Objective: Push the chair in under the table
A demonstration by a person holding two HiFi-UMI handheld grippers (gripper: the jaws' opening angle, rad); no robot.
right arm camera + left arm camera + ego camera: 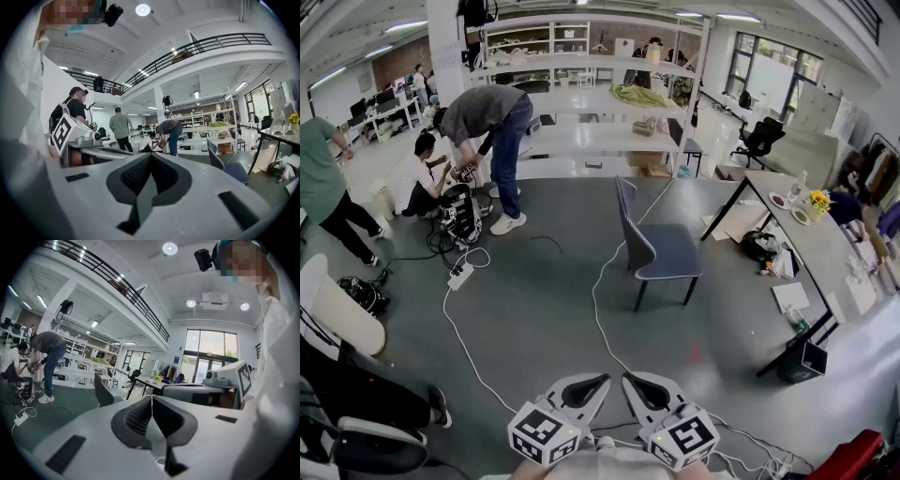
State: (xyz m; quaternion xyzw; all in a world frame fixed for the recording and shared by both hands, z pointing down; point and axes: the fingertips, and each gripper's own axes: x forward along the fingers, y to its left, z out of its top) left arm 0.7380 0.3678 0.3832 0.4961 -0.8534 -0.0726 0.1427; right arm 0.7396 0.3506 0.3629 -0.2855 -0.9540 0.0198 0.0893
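**A:** How many of each thing?

**B:** One chair (661, 248), one table (811, 248) and two grippers. The left gripper (592, 380) and the right gripper (639, 380) sit side by side at the bottom edge of the head view. In its own view, each has its jaws pressed together with nothing between them.

**A:** And people?

**B:** Three nearby: a bending person (487, 117), a crouching person (417, 183) just beside, and a person in a green shirt (319, 173) at the left edge.

**A:** Where is the chair?

**B:** It stands out on the grey floor (534, 319), well apart from both grippers. Its seat faces the table and its backrest is turned away. A strip of bare floor lies between the seat's front edge and the table's long edge, so the chair is not under the table.

**A:** Is there room to move?

**B:** The floor between the grippers and the chair is open. One white cable (594, 300) crosses it and passes the chair on its backrest side. A black box (802, 361) stands by the table's near leg.

**A:** What does one view show that the others do not?

**B:** Only the head view shows the cable and the tabletop from above, with yellow flowers (818, 201) on it. The left gripper view shows tall windows (206, 355) behind the table. The right gripper view shows a balcony railing (206, 44) overhead.
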